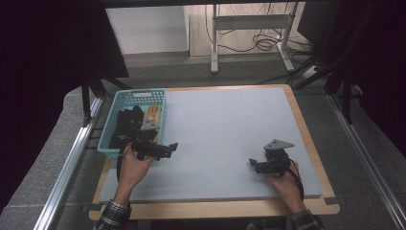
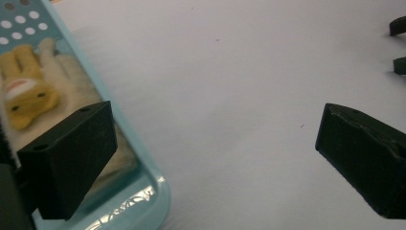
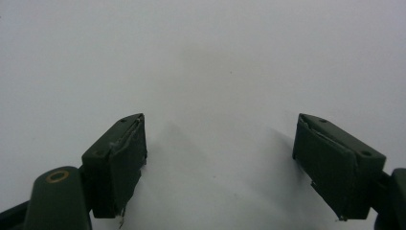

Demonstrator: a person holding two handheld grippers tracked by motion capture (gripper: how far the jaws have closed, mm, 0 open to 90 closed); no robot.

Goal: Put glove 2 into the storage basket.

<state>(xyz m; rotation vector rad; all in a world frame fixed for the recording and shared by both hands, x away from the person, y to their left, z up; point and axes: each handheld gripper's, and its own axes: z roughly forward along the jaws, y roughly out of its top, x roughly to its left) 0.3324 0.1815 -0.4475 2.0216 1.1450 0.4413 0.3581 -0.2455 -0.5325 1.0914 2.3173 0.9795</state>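
Your nearest thing is the yellow-and-cream plush toy point(image 1: 152, 118), lying in the right half of the turquoise plastic basket point(image 1: 139, 95) at the table's left edge. In the left gripper view that plush toy point(image 2: 26, 93) shows a yellow face and a pale fluffy body, seen over and through the basket's wall point(image 2: 143, 191). Beside the toy, in the left half of the basket, lies a heap of black items point(image 1: 125, 125) too dark to name.

Your left gripper point(image 1: 168, 147) sits just off the basket's near right corner, pointing right over the grey mat point(image 1: 225, 129). Its jaws stand wide apart with nothing between them; in the left gripper view one jaw hangs over the basket's rim and the other over bare mat. It isn't touching the toy.

Your right gripper point(image 1: 254, 164) is well apart from the basket, low over the near right part of the mat, pointing left towards the other one. Its jaws too are spread wide and hold nothing, with plain grey surface between them. The grey three-cornered plate point(image 1: 279, 144) rides on top of it. The tips of this gripper point(image 2: 397, 45) show far off at the upper right of the left gripper view.

The mat lies on a wooden tabletop point(image 1: 215, 209), whose edge shows along the near side.
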